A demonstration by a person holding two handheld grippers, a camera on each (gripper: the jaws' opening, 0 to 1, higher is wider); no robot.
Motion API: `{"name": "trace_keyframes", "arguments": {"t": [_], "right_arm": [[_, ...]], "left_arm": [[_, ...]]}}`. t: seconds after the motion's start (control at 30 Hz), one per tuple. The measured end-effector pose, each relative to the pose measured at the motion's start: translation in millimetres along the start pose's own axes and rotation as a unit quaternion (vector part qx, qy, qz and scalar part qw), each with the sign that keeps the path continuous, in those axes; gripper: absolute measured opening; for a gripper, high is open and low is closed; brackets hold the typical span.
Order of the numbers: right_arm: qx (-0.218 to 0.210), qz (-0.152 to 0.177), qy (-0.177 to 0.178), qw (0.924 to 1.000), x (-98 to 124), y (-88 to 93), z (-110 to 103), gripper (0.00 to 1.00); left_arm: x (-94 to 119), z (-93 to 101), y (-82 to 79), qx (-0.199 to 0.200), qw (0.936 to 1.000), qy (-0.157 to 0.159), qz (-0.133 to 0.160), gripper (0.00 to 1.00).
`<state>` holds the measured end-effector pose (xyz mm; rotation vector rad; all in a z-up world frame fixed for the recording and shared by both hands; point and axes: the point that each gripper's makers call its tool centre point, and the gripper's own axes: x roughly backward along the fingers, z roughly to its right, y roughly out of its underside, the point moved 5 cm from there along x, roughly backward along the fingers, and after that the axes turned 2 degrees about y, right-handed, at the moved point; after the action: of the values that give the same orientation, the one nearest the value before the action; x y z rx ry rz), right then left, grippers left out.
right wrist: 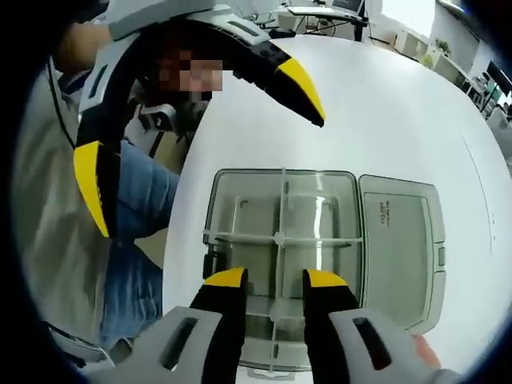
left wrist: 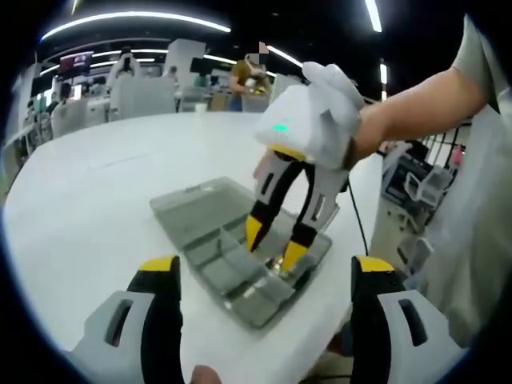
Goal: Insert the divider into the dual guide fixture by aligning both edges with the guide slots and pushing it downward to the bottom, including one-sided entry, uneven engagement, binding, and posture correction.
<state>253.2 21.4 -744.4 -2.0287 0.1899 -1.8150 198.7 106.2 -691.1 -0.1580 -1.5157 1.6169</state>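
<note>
Now right tongs [right wrist: 274, 280] pinch narrow on the divider [right wrist: 282, 240] in the clear box [right wrist: 210, 216] at surface [left wrist: 120, 184] edge; left tongs [left wrist: 264, 268] wide, empty. Press evenly, keep it upright.

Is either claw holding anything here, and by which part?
The left claw is open, holding nothing. The right claw straddles the top edge of the clear divider in the compartment box; an actual grip cannot be told.
</note>
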Motion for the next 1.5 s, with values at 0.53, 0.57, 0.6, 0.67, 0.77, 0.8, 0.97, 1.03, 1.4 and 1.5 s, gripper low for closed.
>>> {"name": "trace_keyframes", "arguments": {"t": [0.53, 0.57, 0.6, 0.67, 0.77, 0.8, 0.97, 1.03, 1.4, 1.5], "right_arm": [[-0.08, 0.096, 0.032, 0.9916, 12, -4.1, -1, 0.44], [-0.084, 0.099, 0.036, 0.9909, 13, -3.1, -2, 0.44], [-0.087, 0.103, 0.037, 0.9902, 14, -3.1, -3, 0.45], [-0.099, 0.114, 0.042, 0.9877, 16, -3.0, -4, 0.47], [-0.123, 0.13, 0.047, 0.9827, 19, -2.3, -5, 0.5], [-0.136, 0.141, 0.05, 0.9794, 21, -3.0, -5, 0.51], [-0.157, 0.157, 0.06, 0.9733, 27, 0.1, -9, 0.57], [-0.172, 0.168, 0.067, 0.9683, 29, 1.5, -11, 0.6], [-0.242, 0.207, 0.095, 0.9431, 41, 20.2, -19, 0.7], [-0.263, 0.223, 0.105, 0.9327, 45, 23.6, -20, 0.73]], "left_arm": [[-2, -6.8, 3.3, -0.002, 0.9999, -0.003, -0.012, 0.88], [-2, -6.9, 3.5, -0.002, 0.9999, -0.003, -0.012, 0.88], [-3, -6.8, 3.4, -0.003, 0.9999, -0.003, -0.014, 0.88], [-4, -6.6, 3.2, -0.004, 0.9999, -0.003, -0.017, 0.89], [-4, -6.9, 2.7, -0.005, 0.9998, -0.004, -0.018, 0.89], [-4, -6.8, 2.6, -0.004, 0.9998, -0.004, -0.018, 0.9], [-5, -5.8, 3.6, -0.004, 0.9997, -0.007, -0.024, 0.9], [-4, -7.5, 4.1, -0.002, 0.9996, -0.011, -0.025, 0.91], [-4, -8.7, 6.3, 0.016, 0.9989, -0.029, -0.033, 0.96], [-5, -6.6, 5.7, 0.013, 0.9988, -0.031, -0.035, 0.98]]}}
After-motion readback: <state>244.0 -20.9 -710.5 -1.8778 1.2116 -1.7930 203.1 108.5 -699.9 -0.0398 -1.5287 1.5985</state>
